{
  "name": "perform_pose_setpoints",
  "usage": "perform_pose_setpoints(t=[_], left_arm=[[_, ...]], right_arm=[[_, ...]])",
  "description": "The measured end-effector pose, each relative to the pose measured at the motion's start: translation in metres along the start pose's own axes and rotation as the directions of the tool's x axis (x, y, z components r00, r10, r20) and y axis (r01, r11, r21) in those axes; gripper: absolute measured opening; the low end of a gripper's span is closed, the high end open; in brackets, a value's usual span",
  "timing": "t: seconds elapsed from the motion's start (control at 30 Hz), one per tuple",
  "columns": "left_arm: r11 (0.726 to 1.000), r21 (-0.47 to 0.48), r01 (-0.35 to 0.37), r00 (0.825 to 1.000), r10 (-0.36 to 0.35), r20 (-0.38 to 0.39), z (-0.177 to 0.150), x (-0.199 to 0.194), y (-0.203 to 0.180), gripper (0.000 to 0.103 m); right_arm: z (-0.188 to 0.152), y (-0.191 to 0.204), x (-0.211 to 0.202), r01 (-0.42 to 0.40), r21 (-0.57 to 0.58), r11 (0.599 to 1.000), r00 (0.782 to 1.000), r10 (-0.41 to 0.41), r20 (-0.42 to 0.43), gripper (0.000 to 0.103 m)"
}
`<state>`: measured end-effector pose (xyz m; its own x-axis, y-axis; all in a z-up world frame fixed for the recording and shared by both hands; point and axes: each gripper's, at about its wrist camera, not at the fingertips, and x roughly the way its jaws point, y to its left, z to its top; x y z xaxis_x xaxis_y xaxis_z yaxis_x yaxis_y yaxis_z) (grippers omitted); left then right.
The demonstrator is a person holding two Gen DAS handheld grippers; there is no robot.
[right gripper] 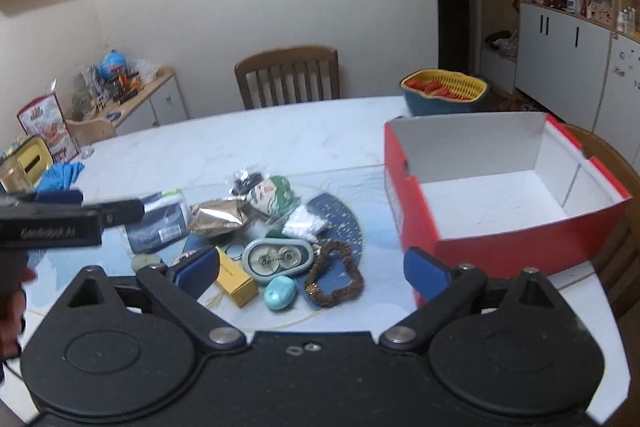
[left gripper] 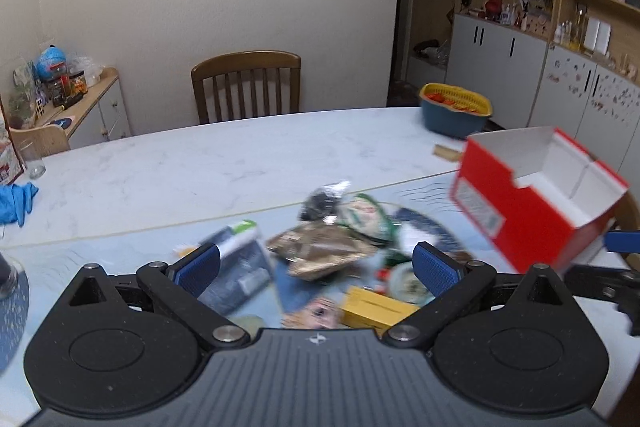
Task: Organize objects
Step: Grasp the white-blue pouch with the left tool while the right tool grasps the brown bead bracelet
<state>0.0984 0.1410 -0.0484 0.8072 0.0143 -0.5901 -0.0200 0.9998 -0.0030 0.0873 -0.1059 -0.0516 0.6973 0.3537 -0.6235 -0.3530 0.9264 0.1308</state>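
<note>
A: Why does the red box (right gripper: 500, 195) sit off to the right of everything?

B: I judge it to be the destination. It stands open and bare inside on the counter (right gripper: 240, 143), just beside the pile of small things, so each piece has only a short trip.

A: And the pile itself?

B: Heaped together on the blue mat (right gripper: 344, 223): a foil pouch (right gripper: 218, 215), a dark packet (right gripper: 160, 227), a yellow box (right gripper: 236, 281), an oval tin (right gripper: 278, 259), a teal lump (right gripper: 280, 293), a bead bracelet (right gripper: 334, 277). Some overlap, so the loose outer ones look easiest to take first.

A: Where are the tools?

B: The right tool (right gripper: 312, 267) hovers above the near edge of the pile, jaws spread wide and holding nothing; the tin and teal lump lie between its fingers' line of sight, the red box just beyond its right finger. The left tool (left gripper: 316, 263) is also wide and empty, aimed at the foil pouch (left gripper: 320, 249), with the dark packet (left gripper: 236, 267) near its left finger. Its view is blurred, so finer detail there is unclear.

A: Are they touching anything?

B: Not that I can see; both seem apart from the objects.
</note>
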Motion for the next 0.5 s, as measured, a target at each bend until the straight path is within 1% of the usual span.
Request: perform_pose_setpoints(t=[0.07, 0.17, 0.33, 0.4, 0.43, 0.5], left_arm=[[1.0, 0.001, -0.009, 1.0, 0.009, -0.003, 0.001, 0.016, 0.016, 0.103], [0.999, 0.002, -0.048, 0.999, 0.048, -0.006, 0.002, 0.04, 0.039, 0.103], [0.996, 0.034, -0.085, 0.995, 0.087, -0.058, 0.001, 0.081, 0.065, 0.103], [0.994, 0.051, -0.097, 0.992, 0.101, -0.079, -0.002, 0.095, 0.072, 0.103], [0.994, 0.054, -0.097, 0.991, 0.102, -0.088, -0.004, 0.101, 0.075, 0.103], [0.994, 0.05, -0.094, 0.989, 0.099, -0.109, -0.007, 0.111, 0.081, 0.103]], right_arm=[[-0.002, 0.005, 0.011, 0.012, -0.022, 1.0, 1.0, -0.012, -0.018, 0.096], [-0.006, 0.012, 0.029, 0.026, -0.059, 0.998, 0.999, -0.029, -0.042, 0.094], [-0.014, 0.02, 0.062, 0.016, -0.094, 0.995, 0.995, -0.025, -0.1, 0.089], [-0.017, 0.022, 0.075, 0.043, -0.12, 0.992, 0.993, -0.056, -0.108, 0.088], [-0.018, 0.02, 0.082, 0.057, -0.125, 0.991, 0.991, -0.072, -0.117, 0.084], [-0.016, 0.014, 0.094, 0.088, -0.096, 0.992, 0.986, -0.1, -0.135, 0.081]])
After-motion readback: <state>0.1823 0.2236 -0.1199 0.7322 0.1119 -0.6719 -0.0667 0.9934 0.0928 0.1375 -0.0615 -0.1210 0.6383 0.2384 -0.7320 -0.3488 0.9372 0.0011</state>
